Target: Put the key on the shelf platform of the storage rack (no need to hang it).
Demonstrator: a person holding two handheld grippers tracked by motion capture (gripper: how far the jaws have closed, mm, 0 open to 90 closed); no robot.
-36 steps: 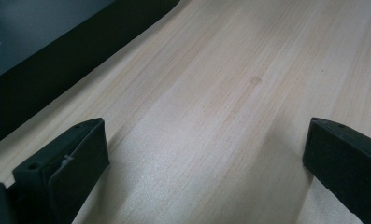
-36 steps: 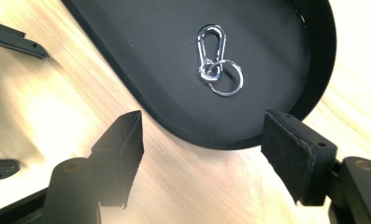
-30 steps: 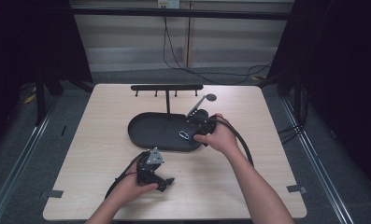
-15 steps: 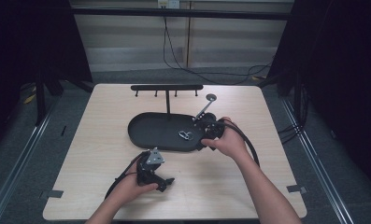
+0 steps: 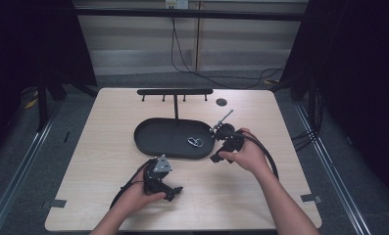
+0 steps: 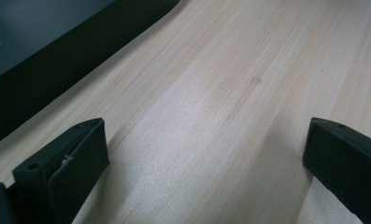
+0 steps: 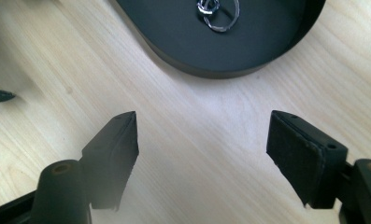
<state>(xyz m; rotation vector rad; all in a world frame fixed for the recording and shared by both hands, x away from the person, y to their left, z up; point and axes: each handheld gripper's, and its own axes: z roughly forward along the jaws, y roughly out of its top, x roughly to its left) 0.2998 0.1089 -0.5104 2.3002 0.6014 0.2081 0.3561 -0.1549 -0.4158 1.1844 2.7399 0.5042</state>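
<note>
- Right gripper view: my right gripper has its jaws wide apart with only bare wood between them; they have just been opening a little further, and nothing sits between the pads.
- Beyond those jaws lies the rounded end of the black tray, with the metal clip on its floor. The top edge of this view cuts the clip off, so I cannot make out its full shape.
- A dark sliver at the left edge of that view is too little for me to identify.
- In the high view the right gripper sits just beside the tray's right end, with the clip near it inside the tray, not touched.
- My left gripper also stands with jaws wide apart over bare wood, nothing between them; the tray's dark wall crosses the upper left corner, blurred.
- From above, the left gripper rests well in front of the tray, apart from the clip.
- The surface is pale wood. A black T-shaped hook stand rises from the tray's far side, and a small dark disc lies near the far edge.
- The room around is dim, with cables trailing down the back wall.
</note>
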